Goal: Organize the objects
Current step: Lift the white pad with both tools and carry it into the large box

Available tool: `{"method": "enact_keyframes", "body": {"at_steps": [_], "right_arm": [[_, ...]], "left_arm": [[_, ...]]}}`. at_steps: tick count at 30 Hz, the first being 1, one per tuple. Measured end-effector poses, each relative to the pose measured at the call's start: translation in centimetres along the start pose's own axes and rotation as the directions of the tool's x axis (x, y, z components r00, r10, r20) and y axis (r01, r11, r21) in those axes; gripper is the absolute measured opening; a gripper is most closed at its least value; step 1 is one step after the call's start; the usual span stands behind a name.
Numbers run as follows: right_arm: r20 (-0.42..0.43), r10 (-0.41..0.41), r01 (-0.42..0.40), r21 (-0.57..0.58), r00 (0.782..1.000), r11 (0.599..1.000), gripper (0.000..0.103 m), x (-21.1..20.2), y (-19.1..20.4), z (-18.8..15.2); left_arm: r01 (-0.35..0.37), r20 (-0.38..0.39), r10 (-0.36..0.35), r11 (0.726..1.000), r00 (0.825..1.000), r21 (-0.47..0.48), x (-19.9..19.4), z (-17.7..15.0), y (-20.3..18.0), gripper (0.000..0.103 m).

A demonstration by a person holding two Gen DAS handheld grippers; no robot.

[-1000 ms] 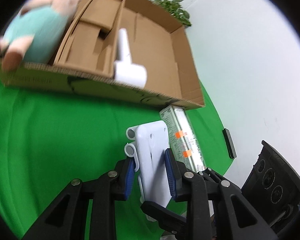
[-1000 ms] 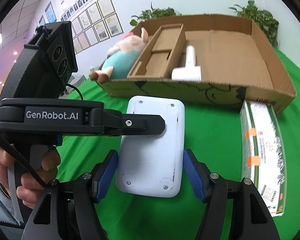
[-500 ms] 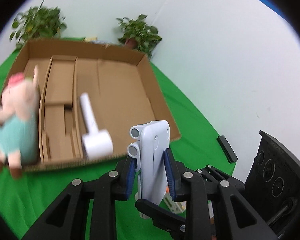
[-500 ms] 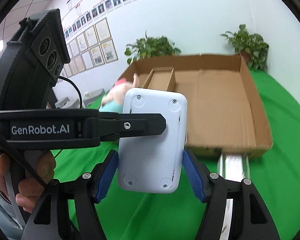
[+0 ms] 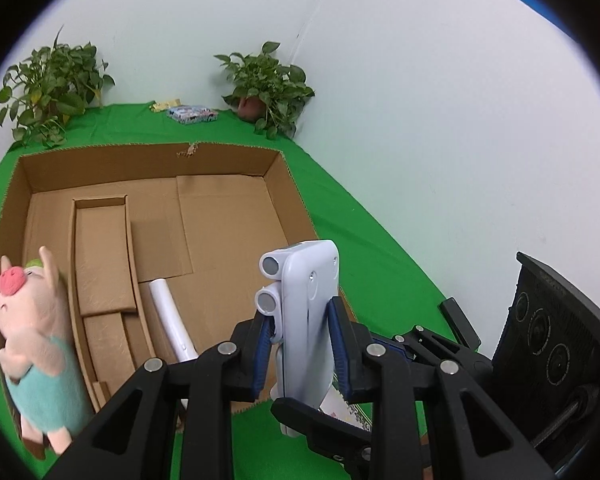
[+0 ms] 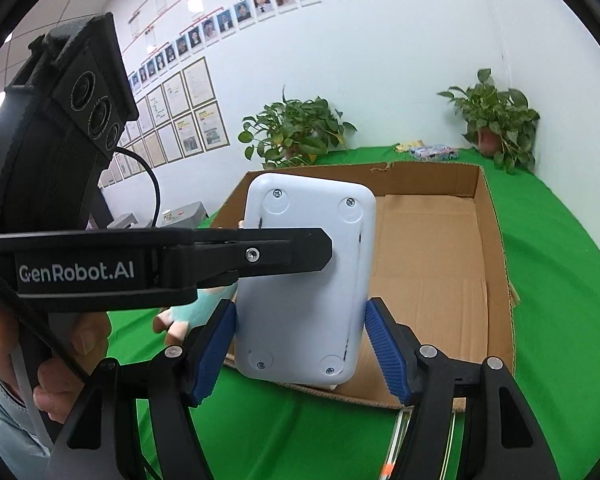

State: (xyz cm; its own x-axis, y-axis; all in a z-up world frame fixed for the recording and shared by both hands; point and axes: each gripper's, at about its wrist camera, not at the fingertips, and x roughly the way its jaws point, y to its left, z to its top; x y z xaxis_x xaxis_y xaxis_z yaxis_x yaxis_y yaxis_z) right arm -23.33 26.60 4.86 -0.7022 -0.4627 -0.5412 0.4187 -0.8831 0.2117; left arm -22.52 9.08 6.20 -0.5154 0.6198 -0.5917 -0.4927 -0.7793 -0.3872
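Left wrist view, 9 o'clock: pink plush pig in teal shirt (image 5: 32, 344) against shallow brown cardboard box (image 5: 288, 184); white cylindrical wand (image 5: 172, 328) lies inside. Centre: left tool (image 5: 300, 344) clamped narrow on the edges of the white rounded plastic device (image 5: 308, 320), held above the box's near wall. Right tool (image 6: 300, 344) grips the same device (image 6: 308, 272) across its width. Judgement: move both tools together, keep it level, lower onto bare floor at 12 o'clock, release only once seated

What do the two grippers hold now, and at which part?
Both hold one white plastic device: the left gripper pinches its thin faces, the right gripper its side edges.
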Motion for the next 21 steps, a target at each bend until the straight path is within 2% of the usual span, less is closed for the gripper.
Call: {"method": "enact_keyframes", "body": {"at_steps": [9,21], "right_arm": [[-0.077,0.002,0.002,0.050,0.997,0.999,0.064,4.3,-3.3,1.3],[-0.204,0.044,-0.014,0.147,0.978,0.989,0.064,10.0,-6.7,-1.9]], "left_arm": [[0.004,-0.070,-0.008,0.999,0.998,-0.051,4.5,0.6,2.6,0.025],[-0.040,-0.198,0.019,0.994,0.980,-0.102,10.4,-0.6,5.3,0.026]]}}
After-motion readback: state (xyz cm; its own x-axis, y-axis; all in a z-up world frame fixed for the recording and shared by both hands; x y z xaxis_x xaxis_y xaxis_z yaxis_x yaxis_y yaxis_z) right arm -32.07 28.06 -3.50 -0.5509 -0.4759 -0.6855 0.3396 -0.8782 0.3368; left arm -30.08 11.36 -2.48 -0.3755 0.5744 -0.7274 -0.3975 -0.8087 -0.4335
